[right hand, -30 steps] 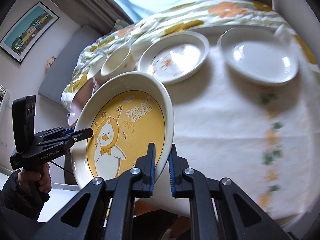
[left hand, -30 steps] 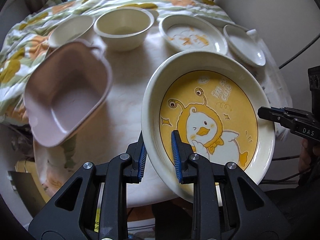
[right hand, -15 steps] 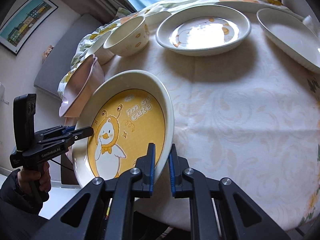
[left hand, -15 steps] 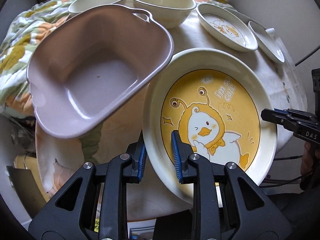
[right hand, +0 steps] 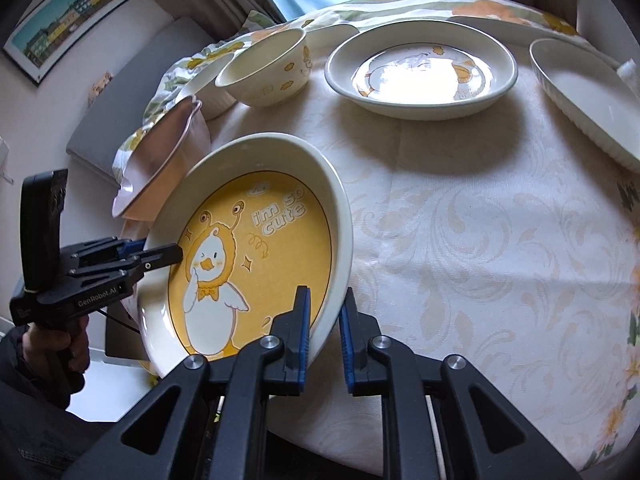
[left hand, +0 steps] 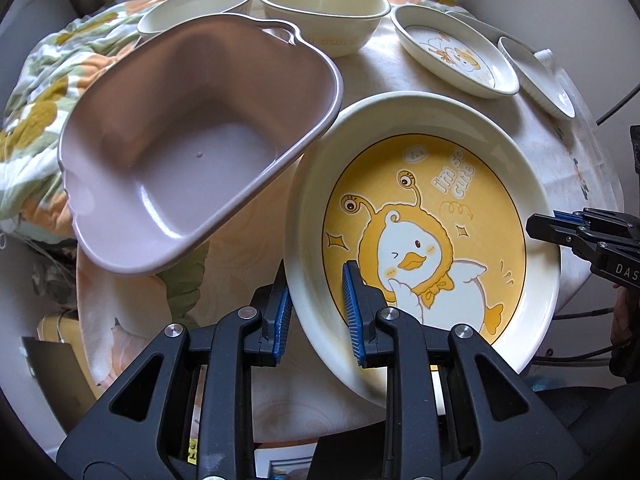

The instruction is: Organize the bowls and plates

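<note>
A cream plate with a yellow duck picture [left hand: 432, 216] [right hand: 256, 264] is held tilted over the table's near edge by both grippers. My left gripper [left hand: 316, 318] is shut on its left rim and also shows in the right wrist view [right hand: 160, 256]. My right gripper [right hand: 324, 334] is shut on the opposite rim and shows in the left wrist view [left hand: 544, 228]. A pink plastic basin [left hand: 192, 152] [right hand: 160, 148] sits tilted just left of the plate, its rim close to the plate's edge.
On the round clothed table [right hand: 480, 240] stand a cream bowl [left hand: 324, 12] [right hand: 268, 68], a second shallow bowl [left hand: 192, 8], a smaller duck plate [left hand: 452, 52] [right hand: 420, 68] and a plain white dish [left hand: 536, 76] [right hand: 584, 92]. A floral cloth [left hand: 36, 92] lies far left.
Both grippers have carried the duck plate lower and toward the pink basin, which now looms larger beside it. Both grips stay shut on the rim.
</note>
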Motion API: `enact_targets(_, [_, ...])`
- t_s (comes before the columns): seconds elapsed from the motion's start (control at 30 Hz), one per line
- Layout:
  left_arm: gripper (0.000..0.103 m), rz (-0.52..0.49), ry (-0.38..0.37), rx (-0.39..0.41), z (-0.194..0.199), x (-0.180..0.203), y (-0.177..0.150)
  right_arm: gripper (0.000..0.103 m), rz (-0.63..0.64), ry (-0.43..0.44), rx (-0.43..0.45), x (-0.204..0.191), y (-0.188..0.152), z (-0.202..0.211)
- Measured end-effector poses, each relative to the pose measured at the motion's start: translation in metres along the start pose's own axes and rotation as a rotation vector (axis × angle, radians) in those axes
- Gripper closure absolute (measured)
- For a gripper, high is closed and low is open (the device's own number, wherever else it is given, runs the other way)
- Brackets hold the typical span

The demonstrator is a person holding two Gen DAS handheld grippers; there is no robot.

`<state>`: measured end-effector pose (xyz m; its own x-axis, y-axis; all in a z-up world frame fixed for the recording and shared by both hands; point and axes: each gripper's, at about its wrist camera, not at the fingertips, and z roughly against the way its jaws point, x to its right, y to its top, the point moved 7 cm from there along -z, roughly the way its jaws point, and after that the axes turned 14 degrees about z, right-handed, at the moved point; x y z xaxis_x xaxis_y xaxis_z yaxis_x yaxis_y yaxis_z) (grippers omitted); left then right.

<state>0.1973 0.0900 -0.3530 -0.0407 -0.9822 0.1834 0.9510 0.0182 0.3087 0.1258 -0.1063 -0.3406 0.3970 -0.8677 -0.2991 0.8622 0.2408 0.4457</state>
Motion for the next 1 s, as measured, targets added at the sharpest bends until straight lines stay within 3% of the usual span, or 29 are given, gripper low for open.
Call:
enact_targets(0.23, [0.080, 0.005, 0.021, -0.004, -0.002, 0.001, 0.001, 0.084, -0.012, 0.010, -0.026, 0.000, 0.001, -0.002])
enact_targets(0.27, [0.080, 0.007, 0.023, -0.004, -0.002, 0.001, 0.001, 0.077, -0.020, 0.008, -0.026, 0.000, 0.002, -0.002])
enact_targets(0.33, [0.079, 0.005, 0.030, 0.001, -0.003, 0.002, 0.001, 0.056, -0.027, 0.001, -0.035, 0.000, 0.002, -0.001])
enact_targets(0.37, [0.078, 0.003, 0.035, 0.004, -0.003, 0.003, 0.001, 0.040, -0.029, 0.001, -0.035, 0.000, 0.003, -0.001])
enact_targets(0.4, [0.078, 0.002, 0.040, 0.007, -0.003, 0.003, 0.001, 0.032, -0.033, 0.000, -0.033, 0.000, 0.003, 0.000])
enact_targets(0.5, [0.069, 0.001, 0.061, 0.012, -0.005, 0.007, 0.001, 0.032, -0.036, -0.008, -0.031, 0.000, 0.003, 0.001])
enact_targets(0.57, [0.022, 0.011, 0.092, 0.015, -0.008, 0.008, -0.001, 0.032, -0.023, -0.007, -0.028, -0.001, 0.003, 0.002])
enact_targets(0.6, [0.017, 0.023, 0.095, 0.034, -0.006, 0.010, -0.002, 0.031, -0.014, -0.003, -0.030, -0.001, 0.002, 0.002])
enact_targets(0.8, [0.016, 0.092, 0.132, 0.064, 0.009, 0.016, -0.014, 0.022, 0.042, 0.027, -0.021, -0.002, -0.003, 0.018])
enact_targets(1.0, [0.016, 0.108, 0.131, 0.147, 0.064, 0.057, -0.023, 0.022, 0.052, 0.020, 0.074, 0.018, -0.006, 0.087])
